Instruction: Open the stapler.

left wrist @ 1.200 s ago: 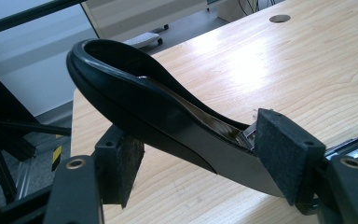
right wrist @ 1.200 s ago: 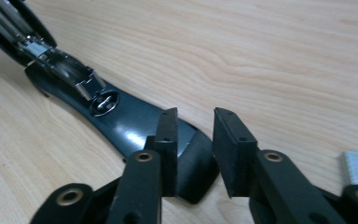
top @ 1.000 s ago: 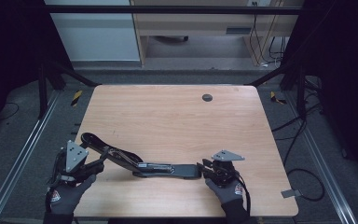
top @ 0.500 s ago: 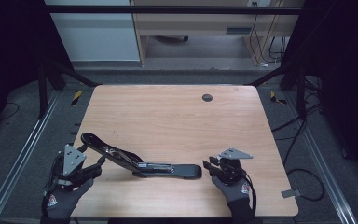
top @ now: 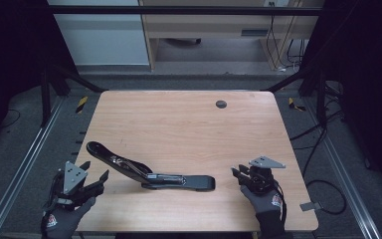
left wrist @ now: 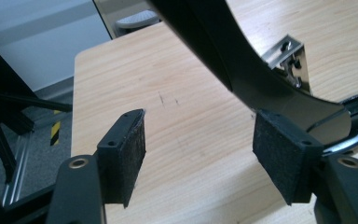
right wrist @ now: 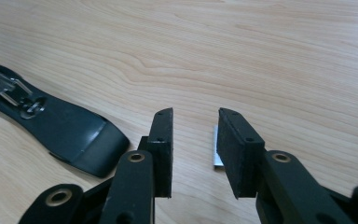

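Over the wooden table (right wrist: 261, 56), the right gripper (right wrist: 195, 140) is seen with jaws parted, a small silver strip (right wrist: 216, 151) between them, a black stapler (right wrist: 60, 126) lying opened at the left.

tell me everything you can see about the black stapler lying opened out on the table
The stapler is black, glossy plastic with a silvery metal staple channel and hinge showing inside. It lies swung fully open on the wooden table, near the front edge: its base flat, pointing right, its top arm angling up and left. Neither gripper holds it; the left gripper sits just beside the raised arm's tip.
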